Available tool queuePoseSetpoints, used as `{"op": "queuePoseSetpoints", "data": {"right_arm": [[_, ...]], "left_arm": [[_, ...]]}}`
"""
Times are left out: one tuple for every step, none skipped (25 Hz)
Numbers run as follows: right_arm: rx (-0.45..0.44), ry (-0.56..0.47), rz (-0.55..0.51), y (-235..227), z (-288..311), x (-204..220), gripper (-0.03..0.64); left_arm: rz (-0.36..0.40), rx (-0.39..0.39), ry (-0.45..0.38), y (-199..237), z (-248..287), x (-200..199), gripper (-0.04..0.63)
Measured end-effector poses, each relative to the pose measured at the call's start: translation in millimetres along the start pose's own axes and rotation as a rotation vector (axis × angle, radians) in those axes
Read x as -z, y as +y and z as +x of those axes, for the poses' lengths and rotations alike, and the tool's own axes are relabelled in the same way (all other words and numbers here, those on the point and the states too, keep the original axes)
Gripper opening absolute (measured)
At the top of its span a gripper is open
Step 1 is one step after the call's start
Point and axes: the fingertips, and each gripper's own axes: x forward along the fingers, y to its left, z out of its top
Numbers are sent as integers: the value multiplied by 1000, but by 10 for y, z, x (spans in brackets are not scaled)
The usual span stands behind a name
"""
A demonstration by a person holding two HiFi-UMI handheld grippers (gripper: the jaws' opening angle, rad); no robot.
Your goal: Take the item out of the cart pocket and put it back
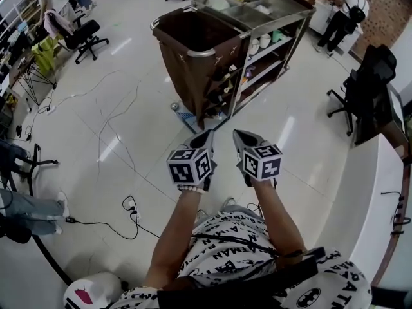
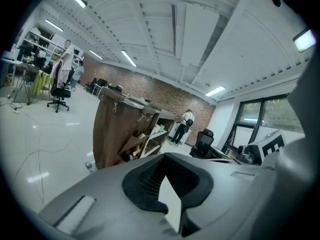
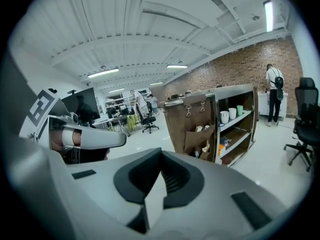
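Far left: office chair (image 1: 85,34), loose cables (image 1: 106,111) on the white floor.
Left gripper (image 1: 206,136): jaws fully together, nothing between them, held in the air in front of the person's torso.
Cart (image 1: 281,6) is far centre, well apart from both grippers. A brown bag (image 1: 193,34) hangs on its left end, with shelves to the right of it.
Cart pockets (image 3: 199,134) are on the bag's near side. Small items (image 3: 200,128) stick out of them (can't tell what they are), all in the pockets, none held.
Right gripper (image 1: 240,136): jaws also closed, empty, just beside the left one, same height.
Right: black chair (image 1: 368,82), white counter (image 1: 367,192) near right. A person (image 1: 344,15) stands far right by the brick wall.
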Motion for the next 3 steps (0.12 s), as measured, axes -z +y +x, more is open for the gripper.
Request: {"op": "queuePoseSetpoints", "data": {"right_arm": [[-1,-2,-2,-7,-15,-12,11],[-1,-3,-5,-16,-29,-25,11],[0,-5,-8,-26,-42,-38,11]], "left_arm": [[-1,0,-1,-15,3,-2,3],[-1,1,-2,-30,8,-3,3],[-2,2,-3,-46,14,-3,3]]}}
